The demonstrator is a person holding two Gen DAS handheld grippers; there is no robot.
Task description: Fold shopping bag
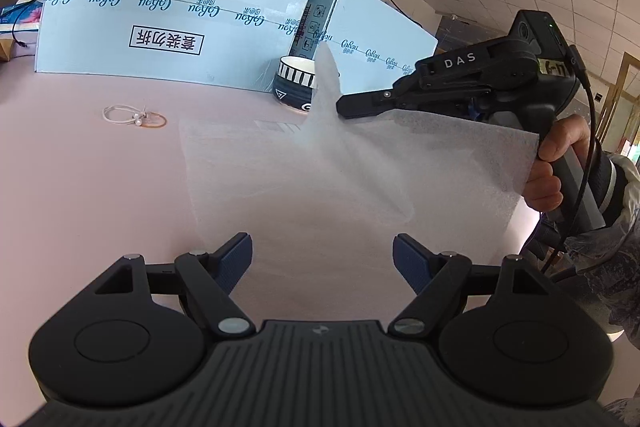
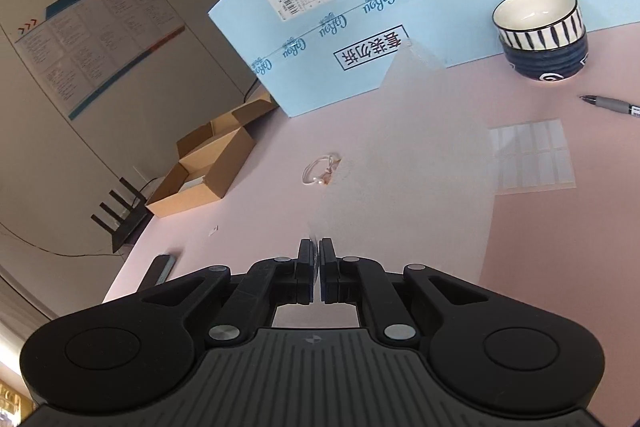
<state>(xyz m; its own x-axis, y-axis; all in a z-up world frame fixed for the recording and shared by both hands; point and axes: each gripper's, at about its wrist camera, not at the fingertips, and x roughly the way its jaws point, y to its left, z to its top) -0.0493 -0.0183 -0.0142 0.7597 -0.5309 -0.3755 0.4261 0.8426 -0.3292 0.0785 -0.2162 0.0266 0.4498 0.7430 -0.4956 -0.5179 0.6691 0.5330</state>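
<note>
Ahead of my spread, empty left gripper (image 1: pixel 322 261), the thin white translucent shopping bag (image 1: pixel 360 171) drapes toward the pink surface (image 1: pixel 80 179); my right gripper (image 2: pixel 319 255), pinching its raised edge, is nearer.

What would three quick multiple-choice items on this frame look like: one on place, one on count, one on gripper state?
1. Where is the pen?
A. inside a bowl
B. on the pink table, right of the bowls
C. on the cardboard box

2. How many bowls are stacked?
A. one
B. two
C. four

3. What is the right gripper doing?
A. open above the bag
B. shut on the white bag
C. shut on the pen

Answers: 1 B, the pen lies flat on the tabletop; 2 B, a striped bowl sits in a dark one; 3 B, the jaws pinch the bag's lifted edge.
</note>
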